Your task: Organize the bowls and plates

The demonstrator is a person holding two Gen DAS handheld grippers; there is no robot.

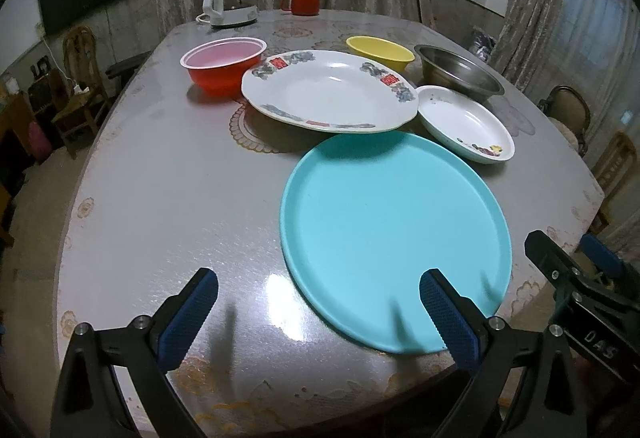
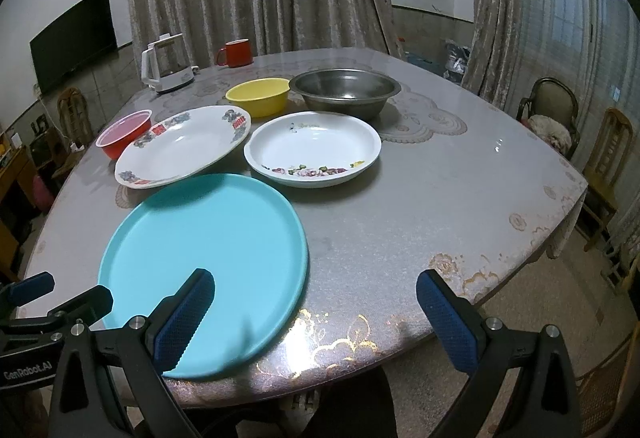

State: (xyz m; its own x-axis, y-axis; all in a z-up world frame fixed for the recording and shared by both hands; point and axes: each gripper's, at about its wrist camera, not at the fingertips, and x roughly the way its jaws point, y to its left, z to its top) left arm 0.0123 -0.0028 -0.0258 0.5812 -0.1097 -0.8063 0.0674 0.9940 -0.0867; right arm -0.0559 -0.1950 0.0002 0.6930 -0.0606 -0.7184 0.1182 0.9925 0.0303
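A large teal plate (image 1: 396, 238) (image 2: 204, 258) lies near the table's front edge. Behind it sit a big white patterned plate (image 1: 330, 90) (image 2: 182, 146), a smaller white floral dish (image 1: 466, 122) (image 2: 312, 146), a red bowl (image 1: 224, 64) (image 2: 124, 132), a yellow bowl (image 1: 380, 52) (image 2: 258, 96) and a steel bowl (image 1: 458, 74) (image 2: 344, 90). My left gripper (image 1: 318, 314) is open above the front edge, its right finger over the teal plate's rim. My right gripper (image 2: 314, 318) is open too, its left finger over the teal plate. Both hold nothing.
A white kettle (image 1: 228, 0) (image 2: 166, 64) and a red mug (image 1: 304, 2) (image 2: 236, 54) stand at the table's far side. Wooden chairs (image 2: 608, 154) surround the table. The right gripper's body (image 1: 580, 286) shows at the right edge of the left view.
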